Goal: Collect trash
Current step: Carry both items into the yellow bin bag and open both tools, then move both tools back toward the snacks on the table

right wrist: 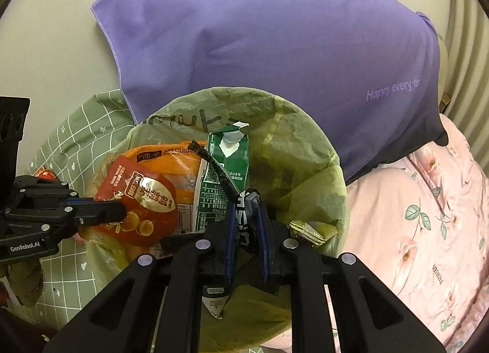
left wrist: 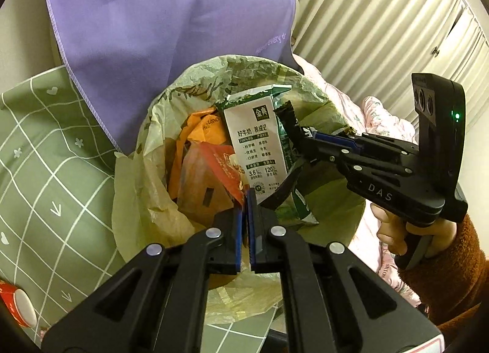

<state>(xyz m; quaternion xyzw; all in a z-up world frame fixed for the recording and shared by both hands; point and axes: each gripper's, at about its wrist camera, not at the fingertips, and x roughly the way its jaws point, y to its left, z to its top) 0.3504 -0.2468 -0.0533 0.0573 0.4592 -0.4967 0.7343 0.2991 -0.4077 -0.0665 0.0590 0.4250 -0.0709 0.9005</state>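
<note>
At the left of the right wrist view, the left gripper point(right wrist: 122, 210) has its jaws pressed together on the edge of a red foil snack pouch point(right wrist: 140, 203). At centre, a green-and-white milk carton point(right wrist: 227, 166) stands inside the yellow-green plastic bin bag point(right wrist: 308, 175). At lower centre, the right gripper point(right wrist: 247, 224) is narrowly clamped on a dark crumpled wrapper point(right wrist: 246, 221) over the bag. A purple pillow point(right wrist: 275, 41) fills the upper right.
</note>
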